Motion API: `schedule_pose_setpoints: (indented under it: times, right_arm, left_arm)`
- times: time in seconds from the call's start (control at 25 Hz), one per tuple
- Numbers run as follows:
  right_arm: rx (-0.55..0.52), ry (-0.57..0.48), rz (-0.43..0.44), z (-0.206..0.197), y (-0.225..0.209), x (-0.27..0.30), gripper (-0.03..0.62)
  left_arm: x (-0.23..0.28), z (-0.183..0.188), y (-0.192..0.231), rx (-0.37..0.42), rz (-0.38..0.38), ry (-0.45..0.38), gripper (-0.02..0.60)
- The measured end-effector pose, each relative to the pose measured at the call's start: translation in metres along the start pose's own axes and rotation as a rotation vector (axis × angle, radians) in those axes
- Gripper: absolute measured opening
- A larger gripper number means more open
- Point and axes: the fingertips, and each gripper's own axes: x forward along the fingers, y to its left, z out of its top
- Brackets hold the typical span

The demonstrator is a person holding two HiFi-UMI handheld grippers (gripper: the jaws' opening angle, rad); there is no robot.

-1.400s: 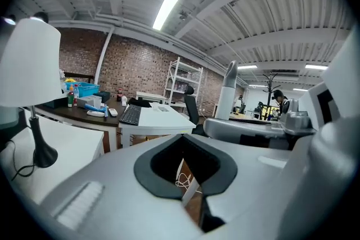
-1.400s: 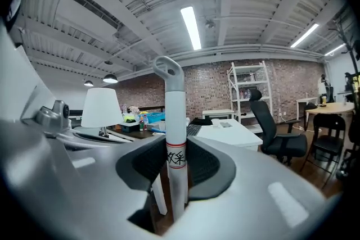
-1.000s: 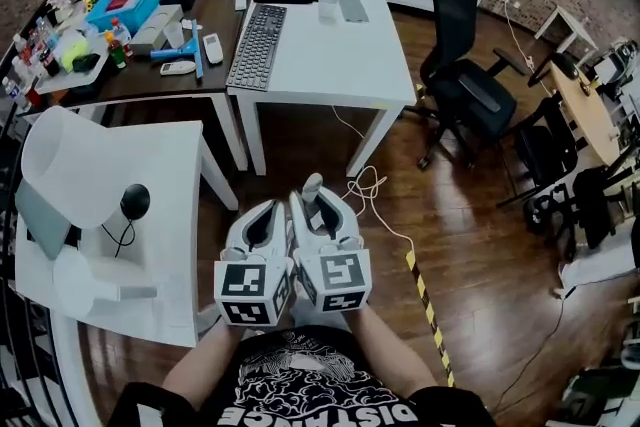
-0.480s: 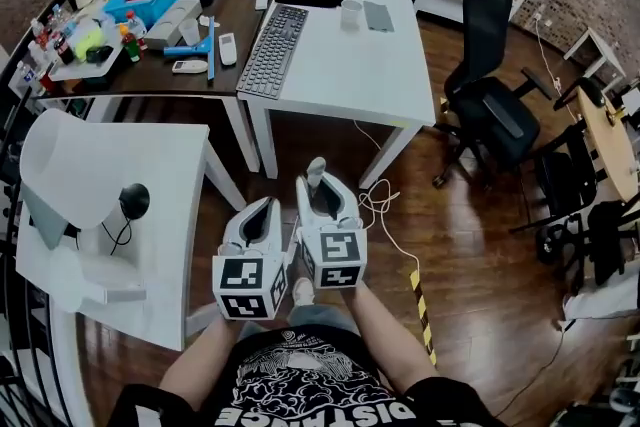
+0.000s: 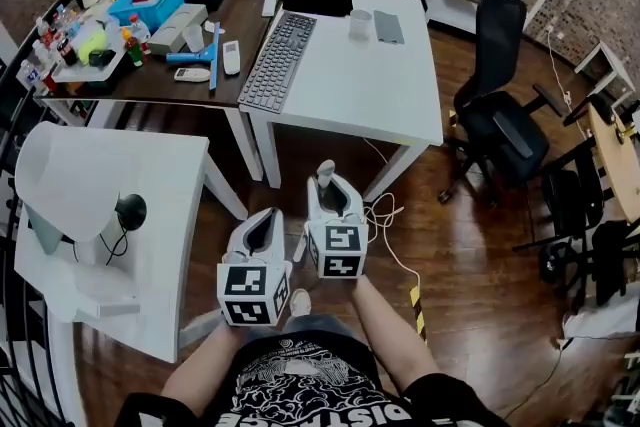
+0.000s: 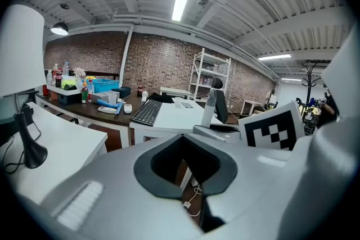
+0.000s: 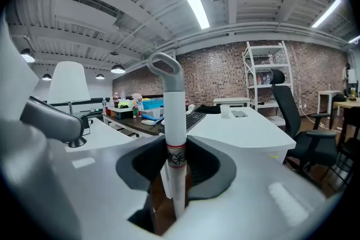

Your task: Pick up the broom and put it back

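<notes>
The right claw (image 7: 175, 168) is clenched on the broom (image 7: 174, 115). The white handle runs up between the jaws and is gripped just at the red-edged label band. Its grey loop end stands above the claw, roughly upright. In the head view that loop (image 5: 325, 173) shows just beyond the right claw (image 5: 330, 200), over the wooden floor (image 5: 470, 255). The broom's brush end is hidden below the claws and the person's arms, so I cannot tell whether it touches the floor.

The left claw (image 6: 183, 163) looks closed with nothing in it. Its jaws meet at the far tip, and only floor and a cable show through the hollow. It hangs just beside the right one (image 5: 262, 235) and takes no part in the grip.

Further out, both claws are near the front edge of the white bench (image 5: 360, 85), which carries a keyboard (image 5: 275, 60). The corner of a second white bench (image 5: 170, 215), which carries a lamp (image 5: 60, 180), is to their left.

I judge the pick-up done, since the broom is off its resting place and firmly in hand. The putting back is left. No holder, hook or wall spot for the broom can be picked out in these views, so the carry and the set-down both remain.
</notes>
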Motion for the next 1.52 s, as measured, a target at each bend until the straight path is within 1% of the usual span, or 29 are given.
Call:
schedule_pose_setpoints:
  times: [0.24, 0.44, 0.64, 0.76, 1.08, 1.36, 1.52]
  right_arm:
    - [0.007, 0.008, -0.044, -0.002, -0.028, 0.032, 0.101]
    - [0.019, 0.02, -0.076, -0.006, -0.043, 0.054, 0.101]
    - [0.029, 0.052, -0.103, -0.021, -0.052, 0.073, 0.101]
    - [0.033, 0.073, -0.118, -0.03, -0.059, 0.088, 0.101]
    - [0.023, 0.073, -0.12, -0.026, -0.067, 0.116, 0.101]
    - [0.014, 0.072, -0.112, -0.022, -0.076, 0.139, 0.101]
    - [0.0, 0.075, -0.11, -0.019, -0.081, 0.155, 0.103]
  left_arm:
    - [0.023, 0.007, 0.003, 0.005, 0.004, 0.003, 0.006]
    - [0.042, 0.012, 0.006, 0.006, -0.002, 0.006, 0.006]
    - [0.063, 0.013, 0.009, -0.039, -0.025, 0.033, 0.006]
    - [0.077, 0.018, 0.013, -0.049, -0.029, 0.039, 0.006]
    - [0.106, 0.025, 0.019, -0.041, -0.027, 0.048, 0.006]
    - [0.12, 0.03, 0.024, -0.057, -0.024, 0.053, 0.006]
    - [0.13, 0.04, 0.026, -0.06, -0.02, 0.044, 0.006]
